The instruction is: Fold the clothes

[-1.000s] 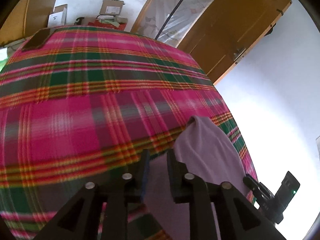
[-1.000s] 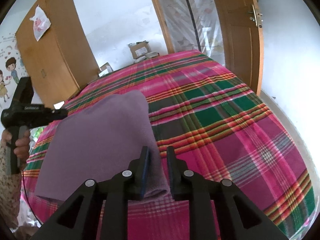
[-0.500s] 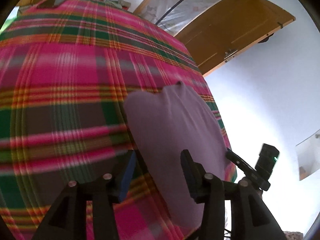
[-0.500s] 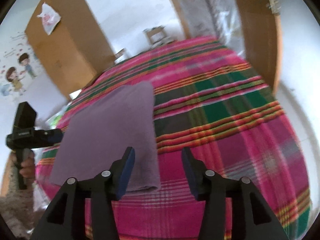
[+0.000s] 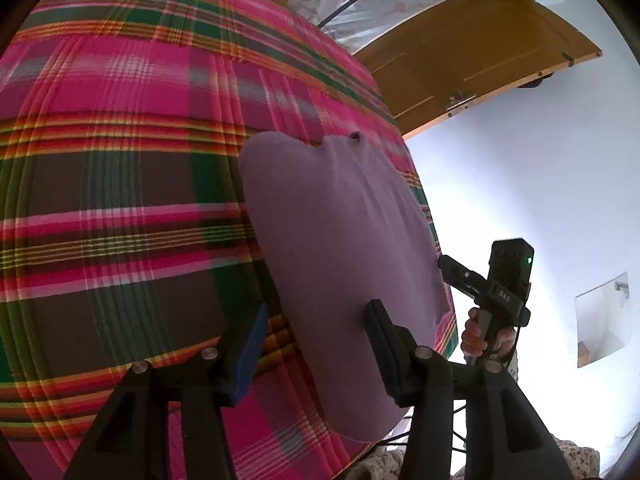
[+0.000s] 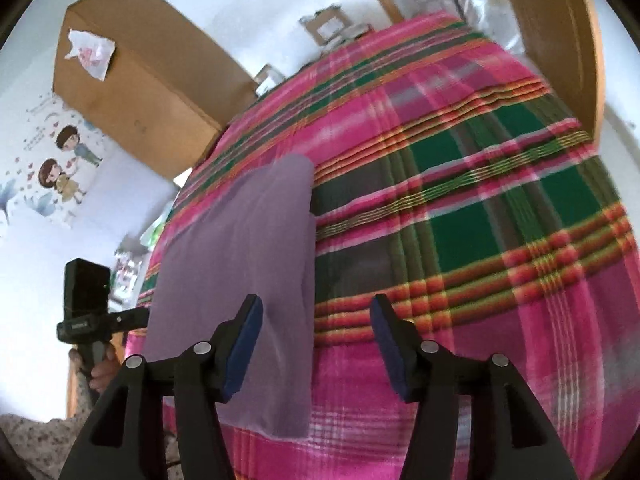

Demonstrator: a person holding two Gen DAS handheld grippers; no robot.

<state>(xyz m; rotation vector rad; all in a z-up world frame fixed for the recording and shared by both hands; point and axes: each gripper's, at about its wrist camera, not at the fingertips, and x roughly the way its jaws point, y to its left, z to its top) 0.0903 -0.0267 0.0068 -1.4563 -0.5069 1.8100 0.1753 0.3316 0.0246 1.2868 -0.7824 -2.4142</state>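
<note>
The purple cloth point(image 5: 340, 248) lies flat on the bed point(image 5: 120, 160), near the bed's front edge, with one end hanging a little over it. It looks like a neat long shape with straight sides, and one long side looks thick and rounded, like a fold. So it may be folded already, or it may be partway and want one more fold. One look cannot tell which.

The cloth looks soft, light and floppy. It will bend and sag when it is lifted, and it should not slip much on the fuzzy checked blanket point(image 6: 460, 220). A good place to hold it would be a corner or the edge, pinching all the layers at once so they stay together.

The left gripper point(image 5: 316, 344) hangs just above the near end of the cloth. Its fingers point(image 5: 250, 354) are wide apart and hold nothing. The right gripper point(image 6: 316, 344) is over the cloth's other side, and its fingers point(image 6: 242, 352) are wide apart and empty too.

Farther off are a wooden door point(image 5: 472, 64) and a brown cupboard point(image 6: 136, 80).
</note>
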